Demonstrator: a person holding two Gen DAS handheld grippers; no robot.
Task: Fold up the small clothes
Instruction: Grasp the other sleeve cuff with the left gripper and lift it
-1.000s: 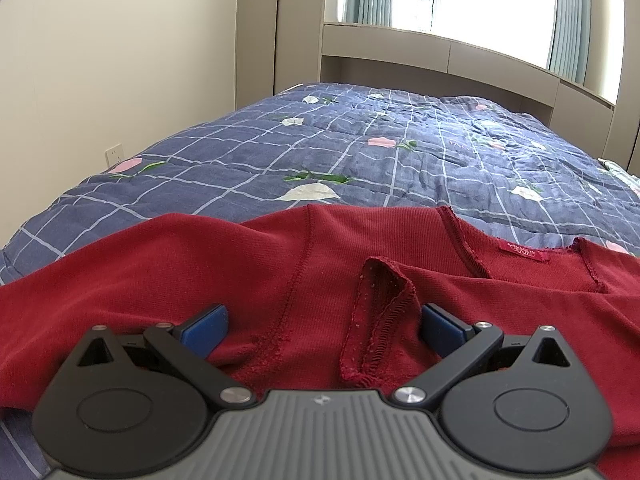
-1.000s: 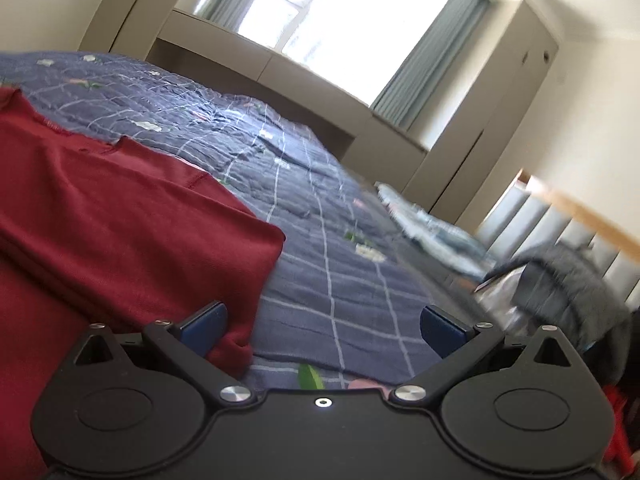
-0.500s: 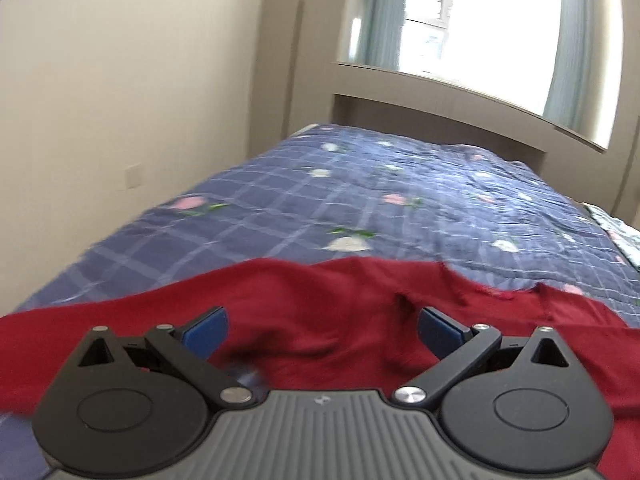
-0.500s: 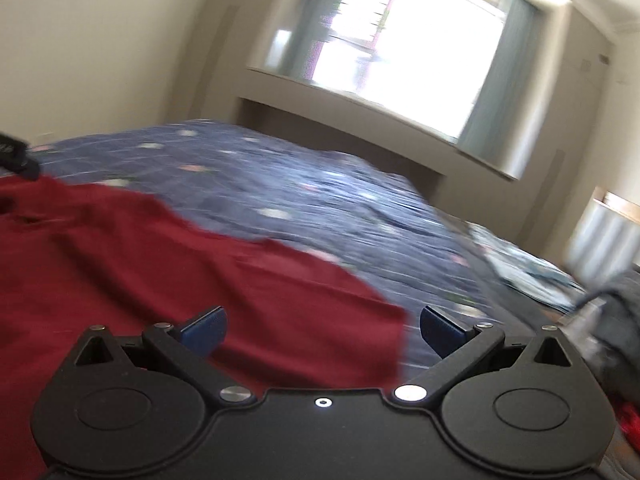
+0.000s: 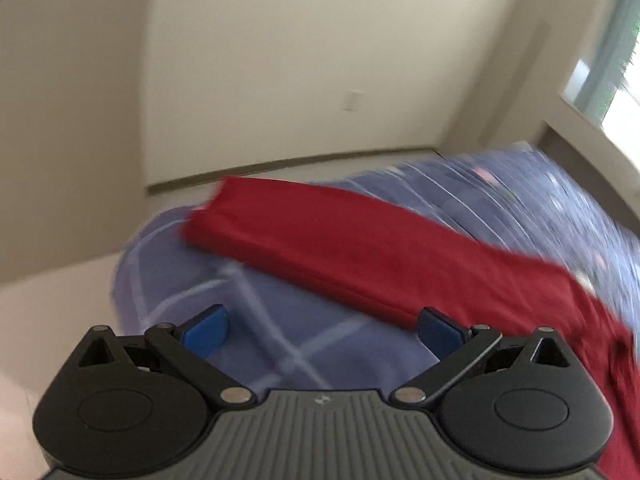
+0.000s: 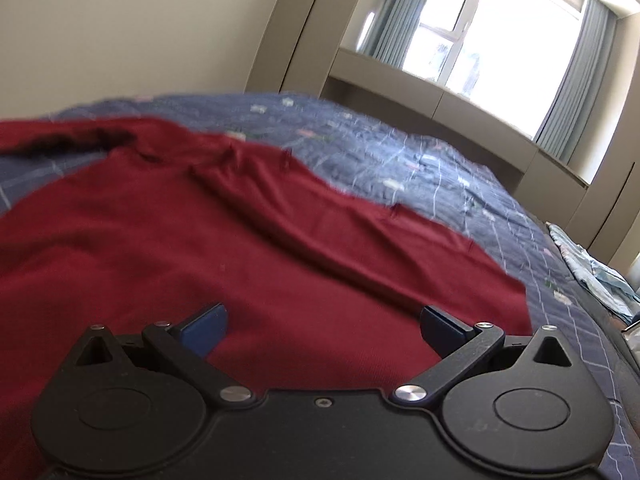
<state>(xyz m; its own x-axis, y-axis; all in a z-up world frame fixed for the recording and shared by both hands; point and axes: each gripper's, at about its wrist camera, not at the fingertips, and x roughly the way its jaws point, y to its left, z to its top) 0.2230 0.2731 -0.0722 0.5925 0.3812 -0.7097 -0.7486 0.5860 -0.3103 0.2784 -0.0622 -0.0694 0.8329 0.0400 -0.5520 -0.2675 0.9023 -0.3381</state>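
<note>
Both tongs, left tongs (image 5: pixel 323 330) and right tongs (image 6: pixel 323 330), are hanging spread and empty over the red sweater (image 6: pixel 248 248) lying on the bed (image 6: pixel 440 172).

I hold my left gripper (image 5: pixel 323 330) and my right gripper (image 6: pixel 322 329) with jaws wide apart, both empty.

One red garment (image 6: pixel 248 248) lies on one blue checked quilt (image 6: pixel 440 168). Two grippers show, the left gripper (image 5: pixel 322 330) and the right gripper (image 6: pixel 322 330), each with two blue pads. One window (image 6: pixel 480 36) has two curtains, and one pale cloth (image 6: pixel 588 268) sits at the right edge.
</note>
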